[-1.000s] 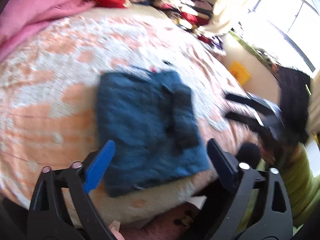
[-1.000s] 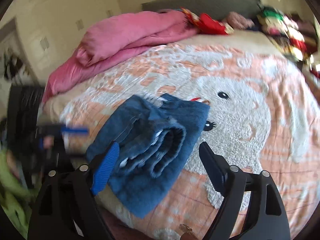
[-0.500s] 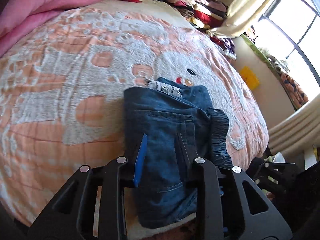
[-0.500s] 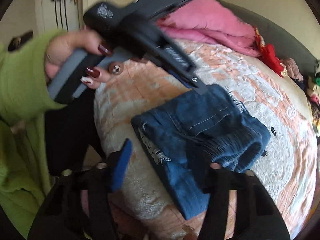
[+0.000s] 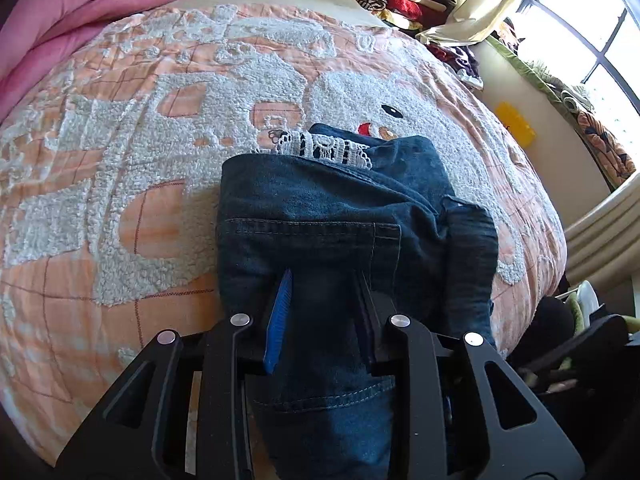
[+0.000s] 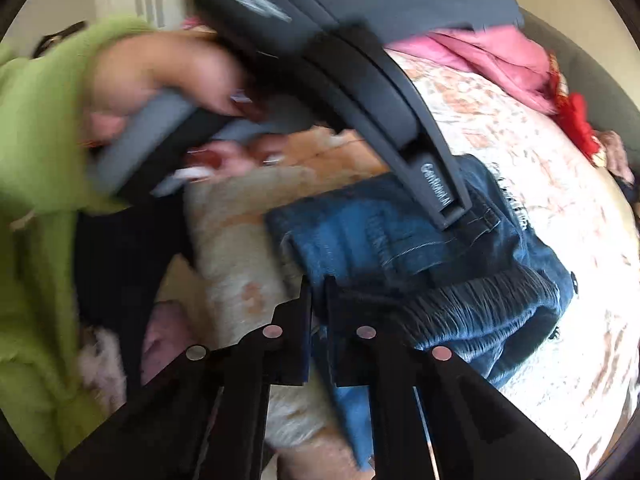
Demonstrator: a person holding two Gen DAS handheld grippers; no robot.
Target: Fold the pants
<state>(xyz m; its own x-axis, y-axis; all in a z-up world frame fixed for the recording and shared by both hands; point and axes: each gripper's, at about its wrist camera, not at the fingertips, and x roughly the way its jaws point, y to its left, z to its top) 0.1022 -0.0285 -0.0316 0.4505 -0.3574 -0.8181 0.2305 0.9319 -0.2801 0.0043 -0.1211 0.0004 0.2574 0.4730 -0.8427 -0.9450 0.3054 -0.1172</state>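
The folded denim pants [image 5: 344, 216] lie on the peach-and-white bedspread [image 5: 120, 160] at its near edge, a white lace trim showing at the far fold. The left gripper [image 5: 322, 292] has its jaws pinching a thick fold of denim at the near edge. The right gripper [image 6: 318, 292] has just been closing; its jaws stand pressed nearly together on the denim's near corner, beside the hand [image 6: 160, 92] in a green sleeve.

Both hand-held grippers [image 5: 322, 300] [image 6: 318, 296] closed on pants [image 5: 320, 216]
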